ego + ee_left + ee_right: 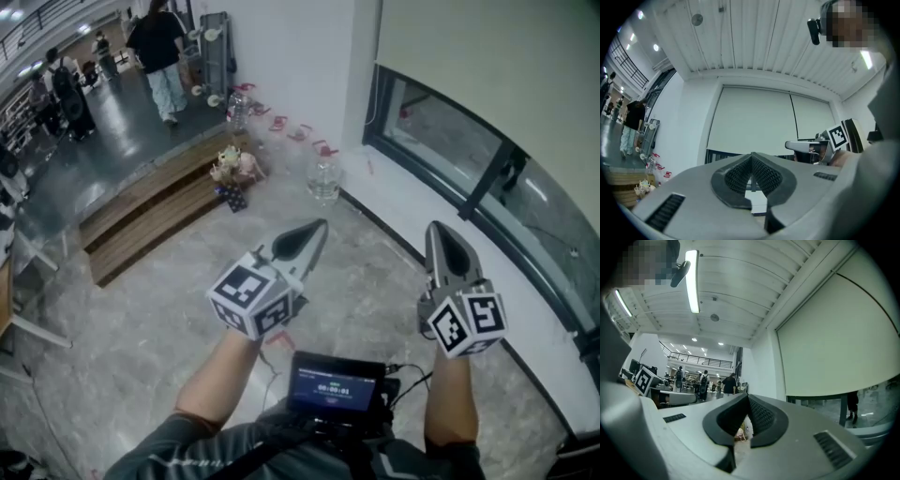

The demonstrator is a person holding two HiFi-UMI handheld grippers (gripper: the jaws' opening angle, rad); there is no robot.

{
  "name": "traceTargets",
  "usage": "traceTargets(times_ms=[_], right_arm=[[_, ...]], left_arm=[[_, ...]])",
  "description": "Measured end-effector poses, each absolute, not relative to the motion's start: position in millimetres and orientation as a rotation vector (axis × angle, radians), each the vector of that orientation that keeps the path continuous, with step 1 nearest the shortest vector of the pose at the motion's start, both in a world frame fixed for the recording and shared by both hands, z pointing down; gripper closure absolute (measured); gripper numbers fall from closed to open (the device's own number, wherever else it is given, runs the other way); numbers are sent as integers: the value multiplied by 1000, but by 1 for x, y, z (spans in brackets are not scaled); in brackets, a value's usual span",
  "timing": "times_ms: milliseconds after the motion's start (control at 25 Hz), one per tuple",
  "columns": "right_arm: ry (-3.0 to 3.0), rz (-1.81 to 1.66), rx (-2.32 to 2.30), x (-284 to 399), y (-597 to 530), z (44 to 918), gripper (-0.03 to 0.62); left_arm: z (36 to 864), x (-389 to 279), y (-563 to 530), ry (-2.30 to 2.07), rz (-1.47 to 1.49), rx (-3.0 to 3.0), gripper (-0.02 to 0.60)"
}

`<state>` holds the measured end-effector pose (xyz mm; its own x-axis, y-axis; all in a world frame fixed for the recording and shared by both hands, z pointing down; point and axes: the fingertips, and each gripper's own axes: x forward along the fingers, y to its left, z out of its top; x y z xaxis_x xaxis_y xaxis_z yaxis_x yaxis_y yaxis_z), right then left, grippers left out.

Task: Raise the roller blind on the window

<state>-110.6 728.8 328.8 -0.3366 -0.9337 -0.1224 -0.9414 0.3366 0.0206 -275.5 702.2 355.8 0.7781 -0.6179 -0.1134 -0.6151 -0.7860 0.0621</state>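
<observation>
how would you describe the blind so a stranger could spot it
Start at the dark-framed window on the right. The blind is the flat cream sheet covering its upper part. Unlike the see-through window below, it is plain, pale and opaque.

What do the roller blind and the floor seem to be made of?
Roller blind: probably matte fabric or vinyl; pale, flat, without sheen. Floor: seemingly polished stone or marble-look tile; grey veining and soft reflections.

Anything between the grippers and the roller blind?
Nothing visible does. Only floor lies between the left gripper, the right gripper and the roller blind; the glass jar stands off left by the wall.
</observation>
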Motion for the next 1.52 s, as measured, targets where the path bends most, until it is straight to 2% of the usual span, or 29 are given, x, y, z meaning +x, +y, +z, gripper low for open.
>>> traceTargets(times_ms=[680,1520], right_arm=[[2538,143,-1612,-119,638,325,582],[2598,132,-1443,-30,484,329,582]], left_arm=[[357,-276,620,-1119,-144,2920,589],[339,-176,475,-1246,-151,2894,589]])
